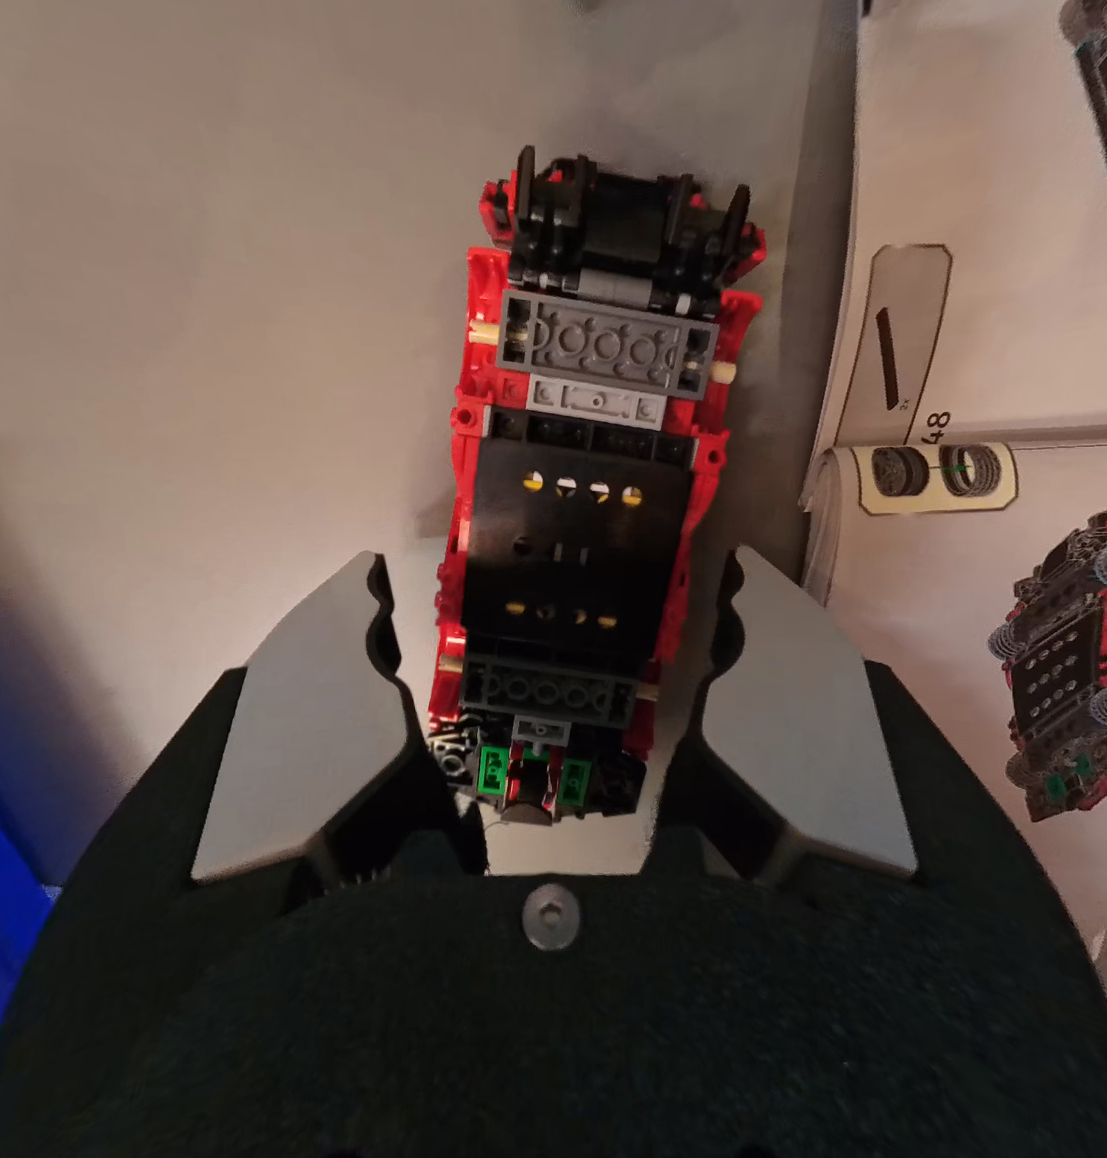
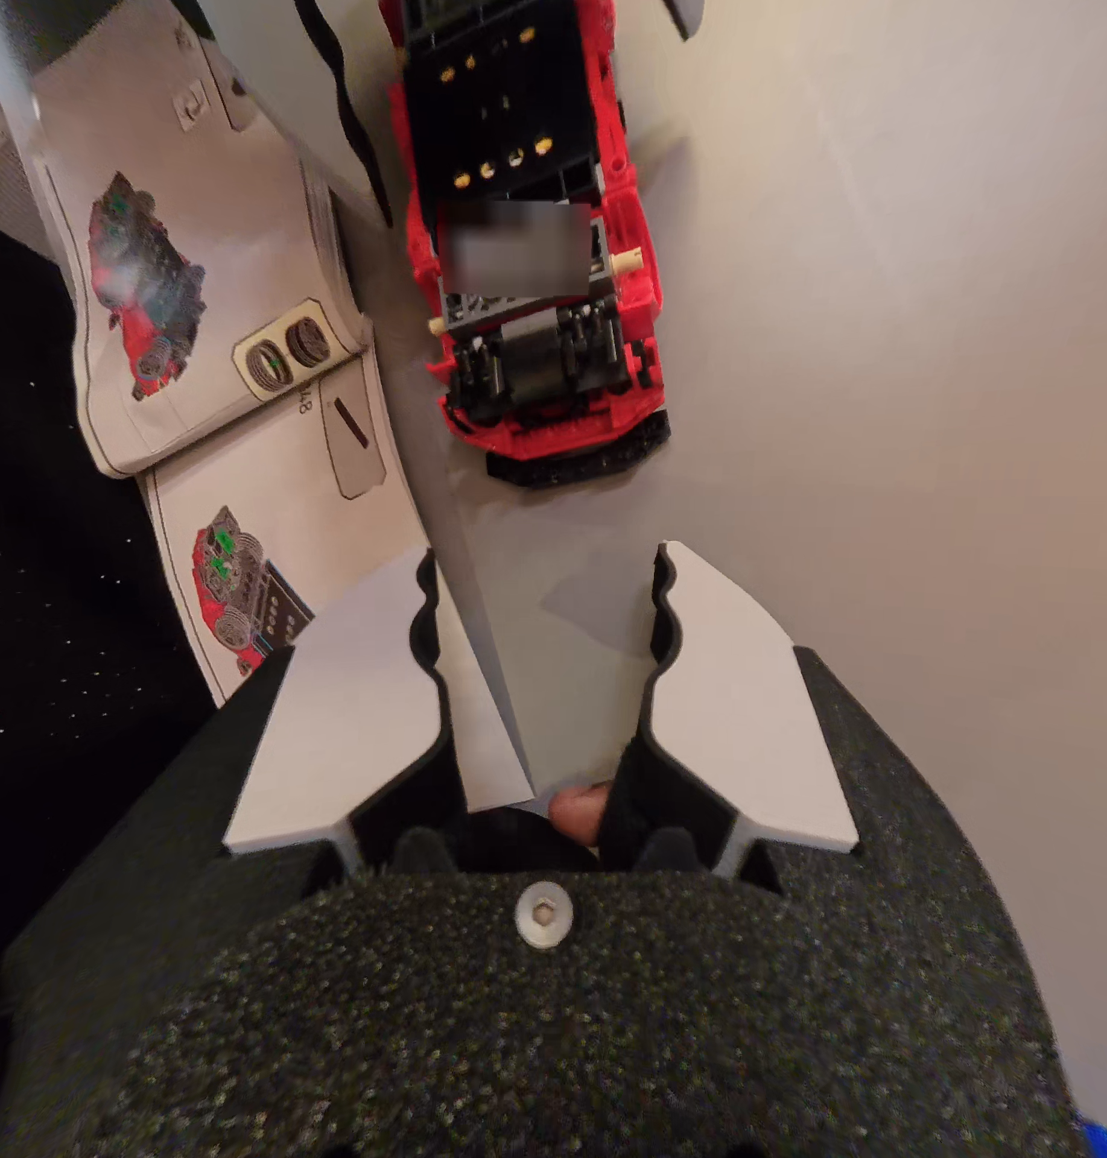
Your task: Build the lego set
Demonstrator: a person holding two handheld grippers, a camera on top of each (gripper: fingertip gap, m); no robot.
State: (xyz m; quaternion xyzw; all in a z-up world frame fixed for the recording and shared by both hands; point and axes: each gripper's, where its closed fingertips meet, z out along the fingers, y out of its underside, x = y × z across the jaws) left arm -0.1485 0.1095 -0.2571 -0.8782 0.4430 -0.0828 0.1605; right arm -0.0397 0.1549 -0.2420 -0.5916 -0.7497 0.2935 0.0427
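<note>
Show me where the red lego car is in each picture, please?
Left wrist view: the red lego car lies upside down in the middle, its near end between the open left claw fingers.
Right wrist view: the car is at the top middle, beyond the open, empty right claw.
Shared landmark: the open instruction booklet lies beside the car in both.

upside-down red lego car on the white table

the lego car (image 1: 585, 501) (image 2: 525, 250) lies belly-up, its black underside plate with two rows of round holes facing up. red bodywork frames the long sides; grey studded plates cross each end, with tan axle pins sticking out and no wheels fitted. two green bricks sit at one end, black struts at the other.
</note>
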